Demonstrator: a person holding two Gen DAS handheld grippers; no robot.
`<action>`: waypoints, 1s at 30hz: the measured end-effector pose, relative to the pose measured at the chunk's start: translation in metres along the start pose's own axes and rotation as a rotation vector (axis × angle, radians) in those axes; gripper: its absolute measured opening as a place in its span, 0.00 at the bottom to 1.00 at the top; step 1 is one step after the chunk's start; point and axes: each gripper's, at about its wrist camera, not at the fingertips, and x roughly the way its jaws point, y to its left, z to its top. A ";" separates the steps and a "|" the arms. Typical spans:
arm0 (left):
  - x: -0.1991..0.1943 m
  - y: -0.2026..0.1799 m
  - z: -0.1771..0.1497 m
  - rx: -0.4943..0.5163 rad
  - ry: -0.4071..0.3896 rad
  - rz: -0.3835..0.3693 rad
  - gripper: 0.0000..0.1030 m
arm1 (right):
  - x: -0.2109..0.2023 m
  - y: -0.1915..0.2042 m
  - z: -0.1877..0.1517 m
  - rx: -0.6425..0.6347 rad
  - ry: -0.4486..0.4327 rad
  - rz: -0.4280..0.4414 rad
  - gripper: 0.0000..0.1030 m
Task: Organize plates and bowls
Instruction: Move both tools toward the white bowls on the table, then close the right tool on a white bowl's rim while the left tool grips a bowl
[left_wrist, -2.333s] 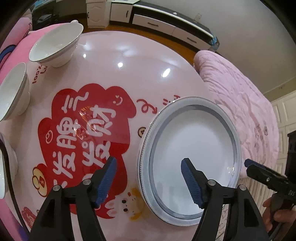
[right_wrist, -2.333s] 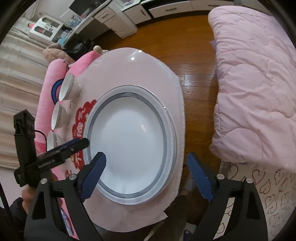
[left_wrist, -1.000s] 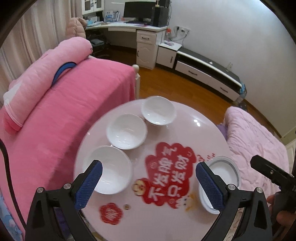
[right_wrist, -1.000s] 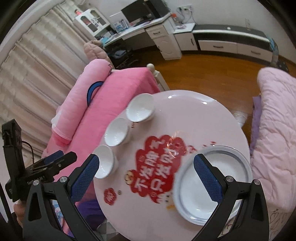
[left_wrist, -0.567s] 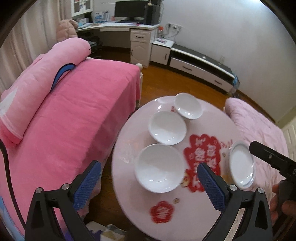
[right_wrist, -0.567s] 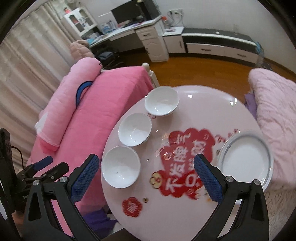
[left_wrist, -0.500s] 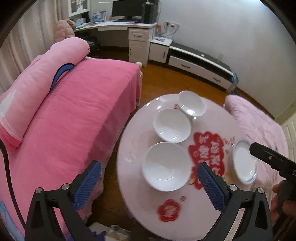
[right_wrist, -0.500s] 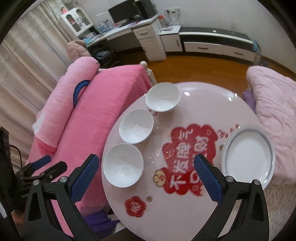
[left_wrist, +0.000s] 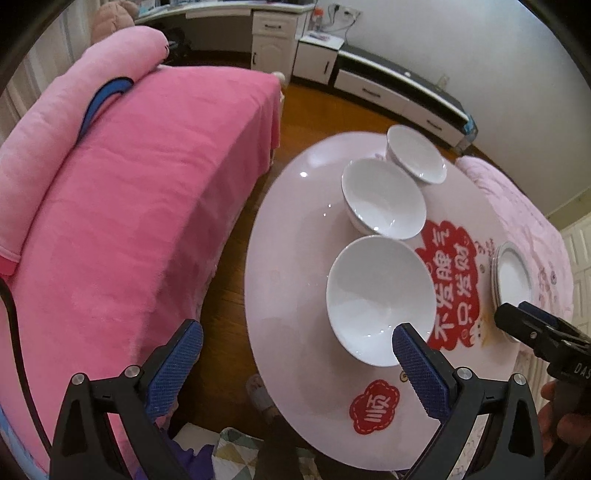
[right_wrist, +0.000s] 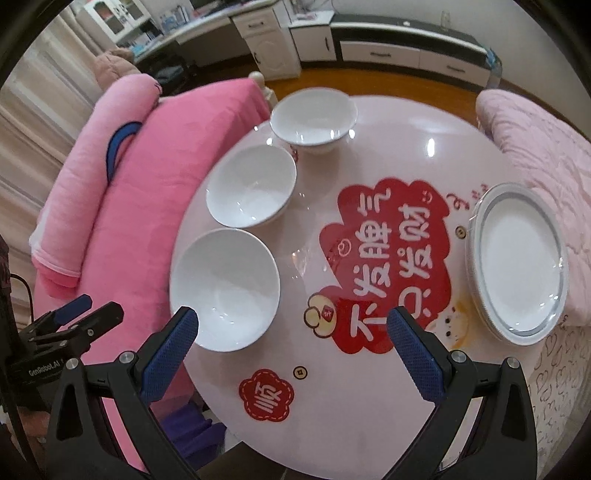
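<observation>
Three white bowls stand in a row on the round pink table (right_wrist: 388, 110): a near bowl (right_wrist: 224, 288), a middle bowl (right_wrist: 251, 190) and a far bowl (right_wrist: 313, 118). A stack of white plates with grey rims (right_wrist: 517, 264) sits at the table's right edge. In the left wrist view the near bowl (left_wrist: 380, 299), middle bowl (left_wrist: 384, 199), far bowl (left_wrist: 415, 155) and plates (left_wrist: 511, 277) also show. My left gripper (left_wrist: 295, 363) is open and empty, above the table's left edge near the near bowl. My right gripper (right_wrist: 291, 343) is open and empty above the table's front.
A bed with a bright pink cover (left_wrist: 129, 192) lies close to the table's left side. A pale pink quilted bed (right_wrist: 539, 140) is on the right. Low cabinets (right_wrist: 388, 48) stand along the far wall. Wooden floor (left_wrist: 229, 266) shows between bed and table.
Both grippers rose well above the plates, swung left, and now come back down closer to the table, toward the row of bowls. Both stayed open and empty.
</observation>
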 end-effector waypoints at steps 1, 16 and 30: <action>0.006 -0.001 0.002 0.004 0.008 0.000 0.97 | 0.005 0.000 0.001 0.001 0.008 -0.002 1.00; 0.088 -0.003 0.034 -0.074 0.126 0.008 0.85 | 0.081 0.003 0.014 -0.021 0.141 0.036 0.87; 0.127 -0.006 0.038 -0.103 0.189 0.056 0.51 | 0.111 0.012 0.019 -0.022 0.189 0.028 0.49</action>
